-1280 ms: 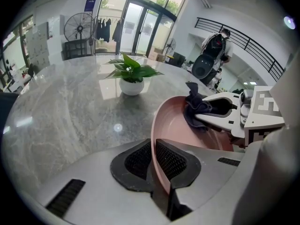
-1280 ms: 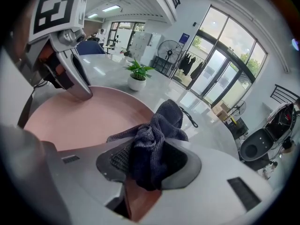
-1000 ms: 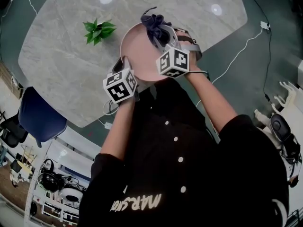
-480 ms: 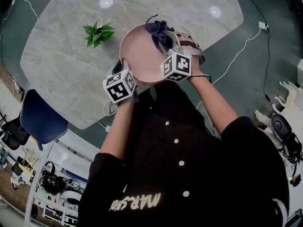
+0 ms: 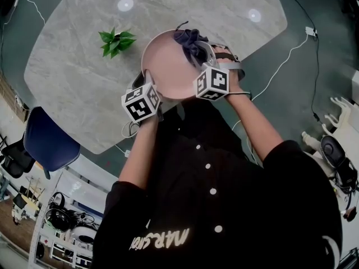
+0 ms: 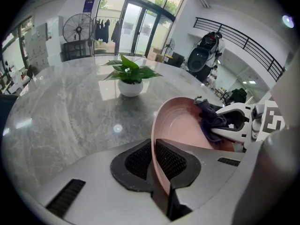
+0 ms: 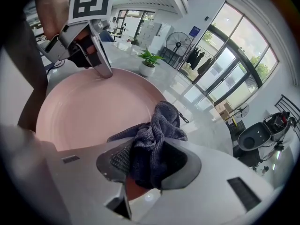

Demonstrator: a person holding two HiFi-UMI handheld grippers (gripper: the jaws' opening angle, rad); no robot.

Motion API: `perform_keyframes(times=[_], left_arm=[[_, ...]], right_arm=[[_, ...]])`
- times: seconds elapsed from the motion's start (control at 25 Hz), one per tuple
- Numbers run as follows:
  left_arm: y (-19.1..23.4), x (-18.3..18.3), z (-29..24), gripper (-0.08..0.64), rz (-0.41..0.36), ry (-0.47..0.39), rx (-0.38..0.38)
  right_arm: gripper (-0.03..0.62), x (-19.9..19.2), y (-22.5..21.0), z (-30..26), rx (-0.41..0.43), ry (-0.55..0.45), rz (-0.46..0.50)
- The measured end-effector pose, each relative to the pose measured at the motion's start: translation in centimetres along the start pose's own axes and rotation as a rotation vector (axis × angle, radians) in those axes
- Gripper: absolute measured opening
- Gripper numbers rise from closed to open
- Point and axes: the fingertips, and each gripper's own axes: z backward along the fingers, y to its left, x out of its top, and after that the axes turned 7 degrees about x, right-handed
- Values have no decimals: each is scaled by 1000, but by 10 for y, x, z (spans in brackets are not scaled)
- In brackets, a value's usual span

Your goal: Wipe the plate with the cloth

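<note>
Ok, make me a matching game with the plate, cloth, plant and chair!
1 plate
2 cloth
3 plant
4 chair

A green, on the table
B blue, beside the table
C pink, rim clamped in the left gripper
D dark, pinched in the right gripper

Pairs: 1-C, 2-D, 3-A, 4-B

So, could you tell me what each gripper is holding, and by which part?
The left gripper clamps the plate by its near rim; the right gripper grips the cloth by a bunched part.
</note>
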Motion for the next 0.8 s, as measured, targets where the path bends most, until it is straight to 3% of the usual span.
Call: perform_keyframes(times=[0.28,0.44,0.8], left_arm=[[0,1,0,44,-1,-2,0],[0,1,0,44,16,-4,-10],[0,0,0,43,17,-2,-34]], right_arm=[[140,0,0,0,0,0,0],[140,6,-4,3,-5,-42,-88],[141,79,18,5,63,-225,-123]])
